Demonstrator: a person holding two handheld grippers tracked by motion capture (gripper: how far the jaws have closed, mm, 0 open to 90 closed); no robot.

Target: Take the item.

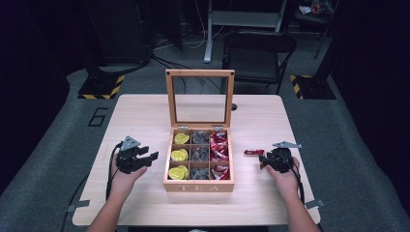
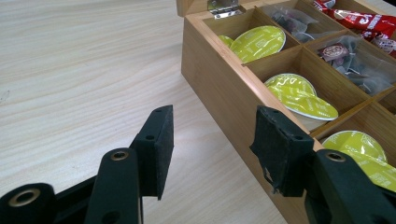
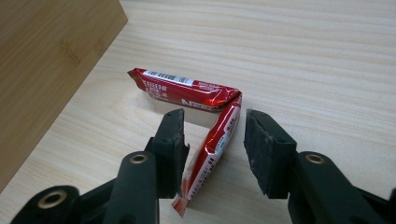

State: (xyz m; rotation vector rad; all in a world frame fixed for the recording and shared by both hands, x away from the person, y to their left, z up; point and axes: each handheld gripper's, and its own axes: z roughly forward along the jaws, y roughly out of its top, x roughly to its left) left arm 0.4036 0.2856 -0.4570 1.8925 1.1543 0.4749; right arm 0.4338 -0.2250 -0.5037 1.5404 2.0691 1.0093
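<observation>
A wooden tea box (image 1: 198, 185) stands mid-table with its glass lid (image 1: 199, 72) upright. Its left column holds yellow capsules (image 1: 179, 155), the middle grey tea bags (image 1: 199, 154), the right red packets (image 1: 219, 150). My left gripper (image 1: 149, 153) rests just left of the box, open, with nothing between its jaws (image 2: 212, 140); the box wall (image 2: 219, 88) is beside its right jaw. Right of the box, my right gripper (image 1: 263, 159) is open (image 3: 212, 135). One red packet (image 3: 217, 144) lies loose between its jaws, and a second red packet (image 3: 187, 88) lies across just beyond.
The light wooden table (image 1: 145, 111) has bare surface to the left, right and front of the box. The box's side wall (image 3: 42, 60) is close on the right gripper's left. A dark folding chair (image 1: 258, 48) stands behind the table.
</observation>
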